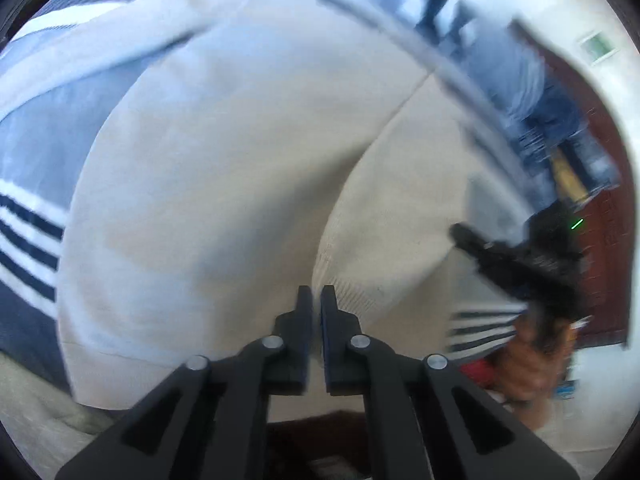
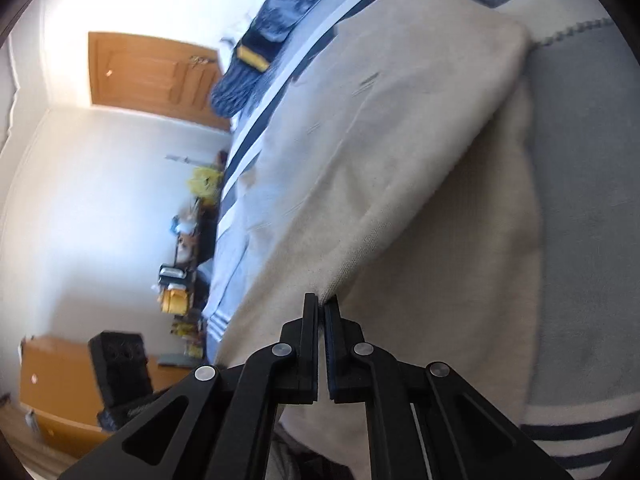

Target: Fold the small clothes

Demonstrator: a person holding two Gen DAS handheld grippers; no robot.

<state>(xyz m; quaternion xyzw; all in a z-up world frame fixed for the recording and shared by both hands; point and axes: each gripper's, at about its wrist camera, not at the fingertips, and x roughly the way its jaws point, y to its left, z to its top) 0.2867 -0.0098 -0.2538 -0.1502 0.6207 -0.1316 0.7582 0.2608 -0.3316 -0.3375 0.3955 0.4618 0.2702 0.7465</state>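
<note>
A cream knit garment (image 1: 220,180) lies spread over a striped bed cover (image 1: 32,232). My left gripper (image 1: 317,300) is shut on its ribbed hem, with the fabric pinched between the pads. In the right wrist view my right gripper (image 2: 322,308) is shut on a corner of the same cream garment (image 2: 400,140), and the held layer is lifted and doubled over the part lying flat. A hand (image 1: 524,372) grips the blurred black body of the right gripper at the right edge of the left wrist view.
The bed cover (image 2: 580,200) is grey with white and navy stripes. A blue patterned garment (image 2: 276,8) lies at the bed's far side. Beyond the bed are a wooden door (image 2: 152,72), clutter along the wall (image 2: 180,280) and a black box (image 2: 120,360).
</note>
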